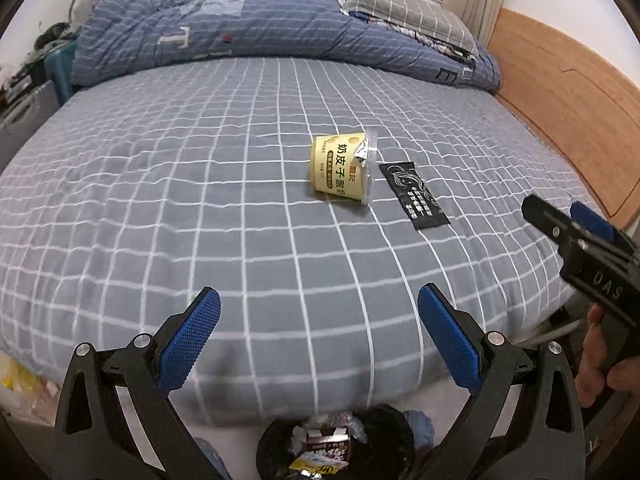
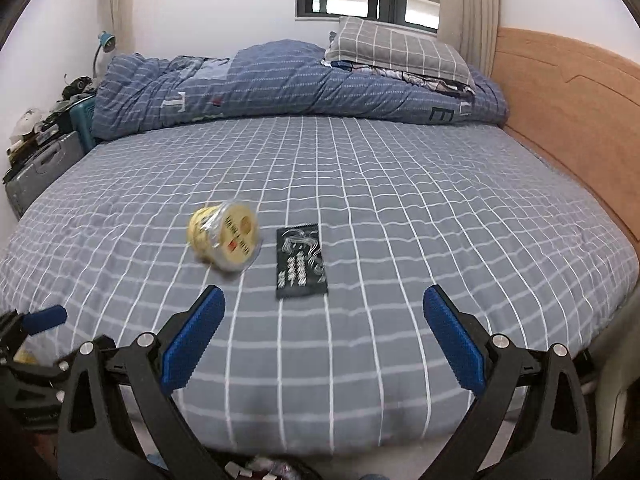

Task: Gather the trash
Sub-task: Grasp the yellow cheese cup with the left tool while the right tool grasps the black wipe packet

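Mid-bed lay a yellow cup [image 1: 343, 167] on its side, black sachet [image 1: 414, 195] just beside it. We held the left gripper [image 1: 319, 336] and right gripper [image 2: 324, 334] wide open, empty; best pinch the cup across its walls.

Soft even indoor light, strong fisheye bending, yellow cup [image 2: 224, 236] motion-blurred.

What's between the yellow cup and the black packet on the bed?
Only bare checked bedsheet lies between yellow cup and black packet, seen in both wrist views.
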Demonstrator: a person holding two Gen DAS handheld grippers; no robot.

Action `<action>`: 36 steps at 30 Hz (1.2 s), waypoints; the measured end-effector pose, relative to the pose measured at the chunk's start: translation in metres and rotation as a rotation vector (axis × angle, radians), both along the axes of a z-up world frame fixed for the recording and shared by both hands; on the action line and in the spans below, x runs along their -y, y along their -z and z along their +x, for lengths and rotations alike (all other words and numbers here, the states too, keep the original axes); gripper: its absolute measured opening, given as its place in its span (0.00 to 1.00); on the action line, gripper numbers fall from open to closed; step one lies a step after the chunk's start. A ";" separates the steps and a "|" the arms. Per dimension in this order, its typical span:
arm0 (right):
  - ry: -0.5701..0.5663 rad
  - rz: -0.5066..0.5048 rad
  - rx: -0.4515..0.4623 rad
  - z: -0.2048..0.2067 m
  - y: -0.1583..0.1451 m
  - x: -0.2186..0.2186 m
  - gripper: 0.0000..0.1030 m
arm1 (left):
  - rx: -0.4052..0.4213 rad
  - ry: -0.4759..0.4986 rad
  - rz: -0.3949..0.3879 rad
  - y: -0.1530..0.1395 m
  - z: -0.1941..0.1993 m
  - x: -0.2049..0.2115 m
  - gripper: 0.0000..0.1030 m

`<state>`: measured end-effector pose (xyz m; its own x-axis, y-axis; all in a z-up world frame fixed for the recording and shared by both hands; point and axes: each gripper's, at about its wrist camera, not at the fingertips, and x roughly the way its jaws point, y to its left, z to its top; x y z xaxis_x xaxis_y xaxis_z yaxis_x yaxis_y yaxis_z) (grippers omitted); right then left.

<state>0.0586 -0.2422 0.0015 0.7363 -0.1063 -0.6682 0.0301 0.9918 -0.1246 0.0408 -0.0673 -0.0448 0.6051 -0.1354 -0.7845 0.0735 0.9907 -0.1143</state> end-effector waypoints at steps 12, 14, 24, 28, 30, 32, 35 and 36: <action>0.001 -0.007 -0.016 0.077 0.024 0.020 0.93 | 0.019 0.047 0.025 0.017 0.101 0.014 0.94; 0.002 0.011 -0.045 0.085 0.035 0.026 0.93 | 0.017 0.061 0.039 0.022 0.116 0.018 0.94; 0.004 0.002 -0.123 0.104 0.061 0.030 0.92 | -0.035 0.105 0.049 0.056 0.167 0.039 0.94; -0.007 0.002 -0.157 0.110 0.071 0.027 0.91 | -0.043 0.103 0.054 0.065 0.176 0.042 0.78; -0.013 0.009 -0.171 0.112 0.077 0.024 0.90 | -0.063 0.119 0.028 0.070 0.177 0.041 0.66; -0.023 0.020 -0.186 0.115 0.082 0.018 0.88 | -0.047 0.116 0.045 0.068 0.174 0.040 0.66; -0.035 0.031 -0.199 0.121 0.087 0.008 0.88 | -0.039 0.096 0.045 0.064 0.171 0.031 0.65; -0.038 0.031 -0.203 0.122 0.090 0.004 0.87 | -0.035 0.082 0.043 0.061 0.170 0.025 0.65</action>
<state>0.1804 -0.2466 -0.0881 0.5894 -0.0579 -0.8057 -0.0303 0.9951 -0.0937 0.2104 -0.0924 -0.1060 0.5657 -0.1488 -0.8110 0.1513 0.9856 -0.0752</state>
